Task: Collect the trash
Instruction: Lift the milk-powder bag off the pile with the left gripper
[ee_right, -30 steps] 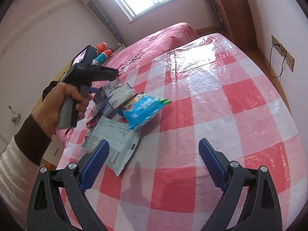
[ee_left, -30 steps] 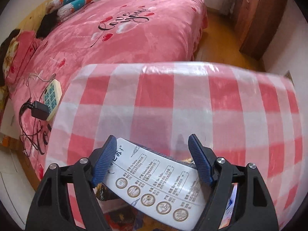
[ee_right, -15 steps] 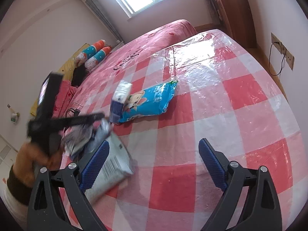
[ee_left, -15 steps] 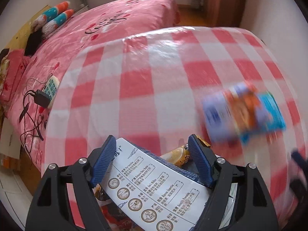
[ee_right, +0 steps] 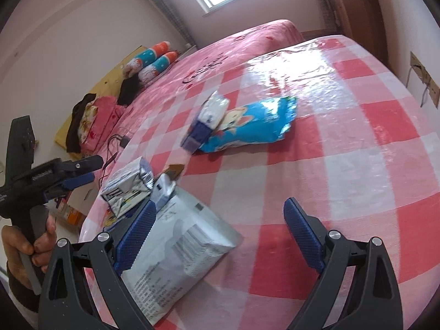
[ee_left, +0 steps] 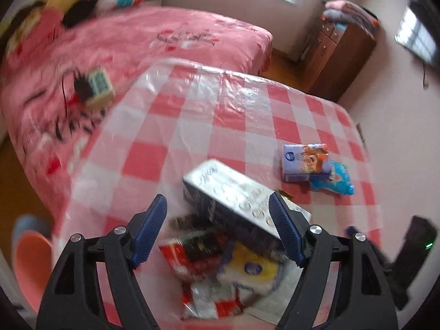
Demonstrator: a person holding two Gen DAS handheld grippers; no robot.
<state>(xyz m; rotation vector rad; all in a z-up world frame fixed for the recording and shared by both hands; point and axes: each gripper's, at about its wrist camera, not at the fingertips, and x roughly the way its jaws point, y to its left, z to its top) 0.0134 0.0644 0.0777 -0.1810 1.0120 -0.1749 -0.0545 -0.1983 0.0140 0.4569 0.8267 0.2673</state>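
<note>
Pink bed [ee_left: 176,44] fills the room behind a red-checked surface [ee_left: 192,126]. Gathering is under way: wrappers lie heaped at its near edge, a grey carton [ee_left: 231,195] topmost; a blue snack bag [ee_right: 255,126] sits farther in. Left gripper [ee_left: 220,228] and right gripper [ee_right: 220,236] both gape wide, holding nothing. Next, probably, one must close on the loose bag.
</note>
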